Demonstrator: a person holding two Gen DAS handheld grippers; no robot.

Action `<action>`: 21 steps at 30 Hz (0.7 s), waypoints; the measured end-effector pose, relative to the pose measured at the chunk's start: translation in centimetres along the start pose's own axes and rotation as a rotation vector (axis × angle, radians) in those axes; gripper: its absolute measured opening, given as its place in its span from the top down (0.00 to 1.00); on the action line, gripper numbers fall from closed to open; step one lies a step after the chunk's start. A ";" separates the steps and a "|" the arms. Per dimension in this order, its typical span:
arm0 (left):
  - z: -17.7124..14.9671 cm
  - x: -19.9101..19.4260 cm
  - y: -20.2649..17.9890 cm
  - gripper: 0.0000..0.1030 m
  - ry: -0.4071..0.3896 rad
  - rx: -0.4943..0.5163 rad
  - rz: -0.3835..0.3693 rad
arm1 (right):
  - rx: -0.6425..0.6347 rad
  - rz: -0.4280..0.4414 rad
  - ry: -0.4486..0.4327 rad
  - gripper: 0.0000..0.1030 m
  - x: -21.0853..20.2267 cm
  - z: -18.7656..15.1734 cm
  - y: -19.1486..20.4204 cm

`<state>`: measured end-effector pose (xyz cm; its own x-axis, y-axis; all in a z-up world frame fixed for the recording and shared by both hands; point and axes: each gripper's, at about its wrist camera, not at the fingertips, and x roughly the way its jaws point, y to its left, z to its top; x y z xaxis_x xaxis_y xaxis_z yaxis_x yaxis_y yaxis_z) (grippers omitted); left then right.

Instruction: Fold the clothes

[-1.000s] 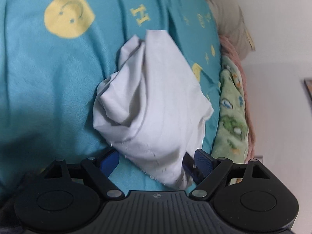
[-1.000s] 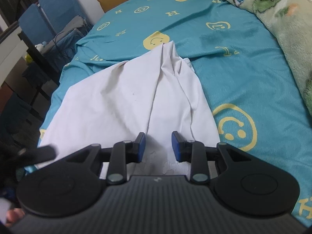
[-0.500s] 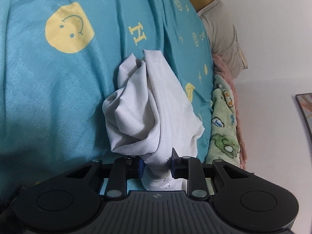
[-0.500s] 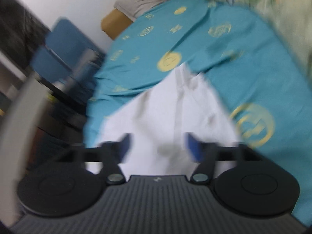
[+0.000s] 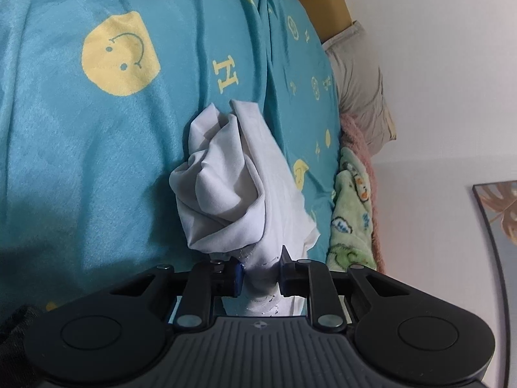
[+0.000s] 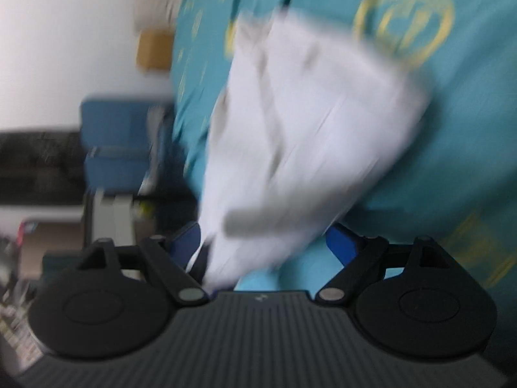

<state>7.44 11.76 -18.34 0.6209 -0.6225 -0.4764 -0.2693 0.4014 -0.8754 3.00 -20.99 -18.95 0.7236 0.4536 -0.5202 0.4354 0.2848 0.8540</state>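
While my left hand-held gripper [image 5: 260, 276] pinches a bunched hem of the white garment [image 5: 239, 187] between its blue pads, the rest of the cloth trails away from it in crumpled folds over the teal bedspread [image 5: 80, 161] on the bed. I see yellow smiley faces and letters printed on that spread, one large smiley [image 5: 120, 59] lying well apart from the cloth. Along the far edge of the bed a green patterned blanket [image 5: 350, 220] sits beside something pink, and a grey pillow [image 5: 358, 90] rests near the wall, next to a tan cushion [image 5: 324, 3]. A framed picture [image 5: 499, 213] stands at the right edge of the left wrist view. My right hand-held gripper [image 6: 263, 242] has its jaws spread wide; the white garment [image 6: 310, 129] hangs in front of them and reaches down between the pads, but heavy blur keeps me from telling whether it touches either one. Blue chairs [image 6: 119, 135] show as smears beyond the bed.
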 end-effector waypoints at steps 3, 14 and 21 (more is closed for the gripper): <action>0.3 -0.4 -0.6 0.81 -0.011 0.013 -0.004 | 0.016 -0.051 -0.083 0.49 -0.4 1.0 -0.6; 1.6 -3.5 -5.5 0.83 0.034 -0.009 0.022 | -0.138 0.004 -0.221 0.83 -5.1 0.0 5.7; -0.5 -6.7 -15.3 0.83 0.106 0.139 -0.005 | -0.183 0.084 -0.256 0.83 -13.6 0.3 9.5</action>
<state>7.05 9.51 -1.82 0.5391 -0.6891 -0.4843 -0.1577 0.4822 -0.8617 -2.53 -24.72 -3.73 0.8744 0.2613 -0.4088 0.2814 0.4132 0.8661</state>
